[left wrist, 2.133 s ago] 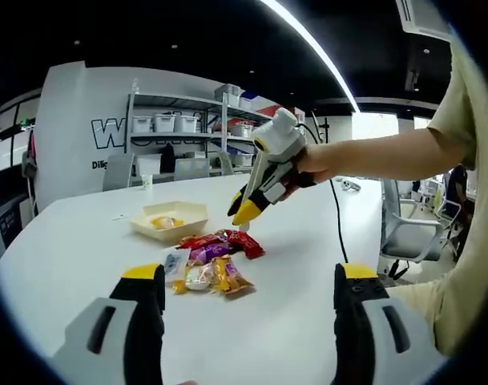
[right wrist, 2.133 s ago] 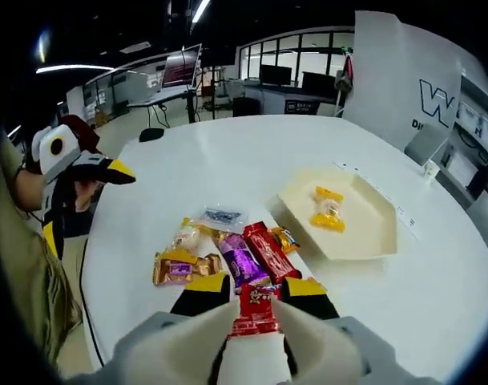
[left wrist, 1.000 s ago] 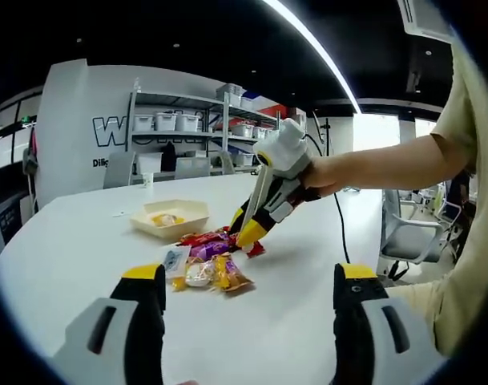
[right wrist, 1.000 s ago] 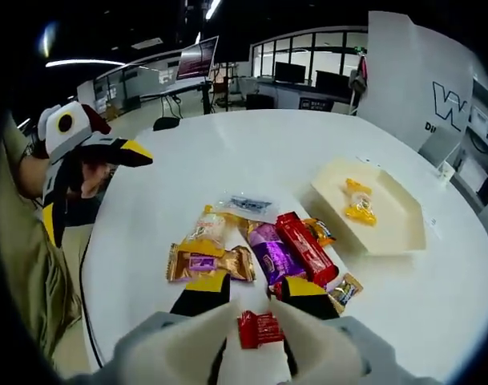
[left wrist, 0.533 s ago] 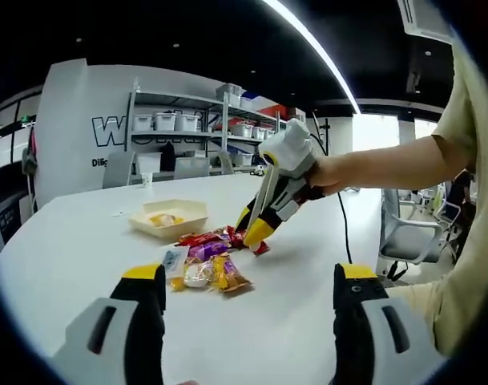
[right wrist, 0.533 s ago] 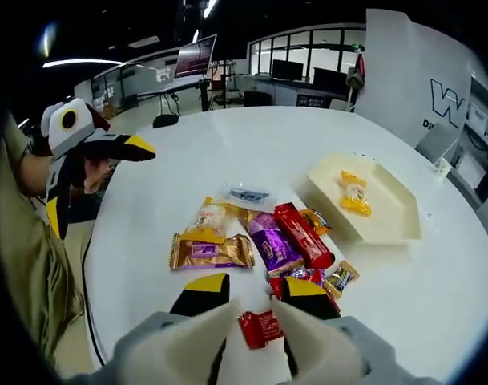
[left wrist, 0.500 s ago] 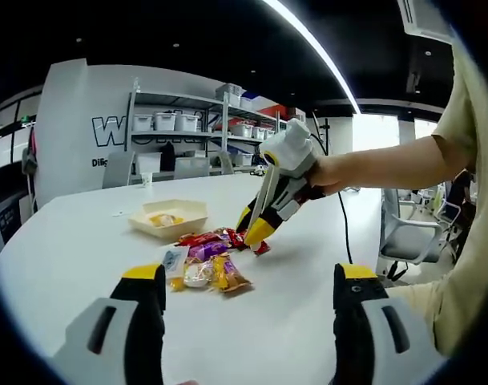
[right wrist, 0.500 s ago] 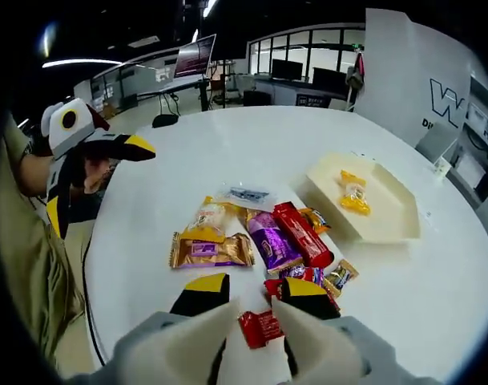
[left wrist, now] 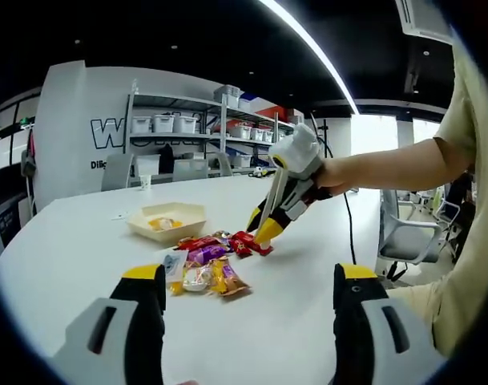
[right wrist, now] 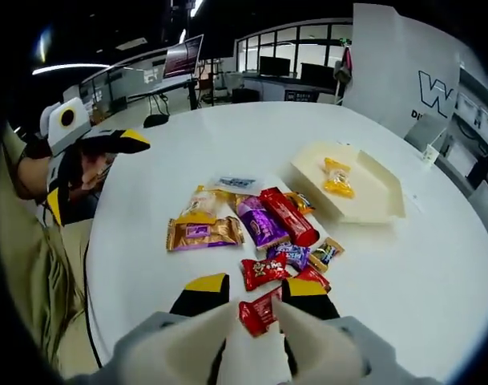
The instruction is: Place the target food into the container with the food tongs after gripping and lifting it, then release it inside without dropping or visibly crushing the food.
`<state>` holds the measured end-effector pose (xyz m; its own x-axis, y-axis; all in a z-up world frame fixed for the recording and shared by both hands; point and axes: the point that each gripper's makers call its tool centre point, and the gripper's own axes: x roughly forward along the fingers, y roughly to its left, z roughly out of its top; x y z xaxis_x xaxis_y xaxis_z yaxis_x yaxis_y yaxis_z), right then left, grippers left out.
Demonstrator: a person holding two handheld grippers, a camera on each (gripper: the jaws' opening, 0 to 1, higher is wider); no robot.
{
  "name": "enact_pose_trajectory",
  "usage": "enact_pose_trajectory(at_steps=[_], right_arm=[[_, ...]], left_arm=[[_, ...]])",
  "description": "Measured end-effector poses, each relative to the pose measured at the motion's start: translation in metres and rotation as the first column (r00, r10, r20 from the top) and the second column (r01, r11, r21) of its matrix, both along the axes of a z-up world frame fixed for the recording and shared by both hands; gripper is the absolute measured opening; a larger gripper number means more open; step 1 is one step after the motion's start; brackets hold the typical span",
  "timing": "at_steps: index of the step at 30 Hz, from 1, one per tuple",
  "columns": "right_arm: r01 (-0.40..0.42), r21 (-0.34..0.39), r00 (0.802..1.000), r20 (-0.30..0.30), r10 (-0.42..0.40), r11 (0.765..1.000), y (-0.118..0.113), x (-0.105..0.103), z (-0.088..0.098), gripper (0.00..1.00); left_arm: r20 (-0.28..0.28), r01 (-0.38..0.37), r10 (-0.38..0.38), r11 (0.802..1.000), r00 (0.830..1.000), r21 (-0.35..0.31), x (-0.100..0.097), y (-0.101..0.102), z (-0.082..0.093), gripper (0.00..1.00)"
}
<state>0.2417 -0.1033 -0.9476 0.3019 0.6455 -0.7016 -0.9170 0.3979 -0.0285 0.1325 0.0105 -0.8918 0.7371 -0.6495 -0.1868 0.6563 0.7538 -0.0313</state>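
My right gripper (right wrist: 256,286) is shut on white food tongs (right wrist: 244,337), and a red-wrapped candy (right wrist: 258,313) sits pinched between the tong arms. Just ahead lies the snack pile: a small red candy (right wrist: 264,270), a purple packet (right wrist: 260,223), a red bar (right wrist: 288,215) and a gold packet (right wrist: 203,233). The cream tray (right wrist: 368,204) beyond holds a yellow candy (right wrist: 336,178). In the left gripper view the right gripper (left wrist: 269,231) points down at the pile's (left wrist: 207,258) right end, tray (left wrist: 183,212) behind. My left gripper (left wrist: 249,277) is open and holds nothing.
The snacks lie on a round white table (right wrist: 436,281). My left gripper (right wrist: 91,176) hangs off the table's left edge, held in a hand. Shelves with white bins (left wrist: 167,124) stand behind the table, and an office chair (left wrist: 408,233) is at its right.
My right gripper has drawn back from the pile toward the table's near edge, still shut on the tongs with the red candy. More loose candies show ahead of it. The left gripper stays still.
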Motion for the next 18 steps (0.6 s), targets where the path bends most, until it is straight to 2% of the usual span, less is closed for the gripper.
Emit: enact_pose_trajectory(at_steps=[18], right_arm=[[0.110, -0.013, 0.994, -0.003, -0.110, 0.994, -0.023, 0.006, -0.001, 0.22]], left_arm=[[0.008, 0.005, -0.005, 1.000, 1.000, 0.002, -0.001, -0.001, 0.003, 0.84]])
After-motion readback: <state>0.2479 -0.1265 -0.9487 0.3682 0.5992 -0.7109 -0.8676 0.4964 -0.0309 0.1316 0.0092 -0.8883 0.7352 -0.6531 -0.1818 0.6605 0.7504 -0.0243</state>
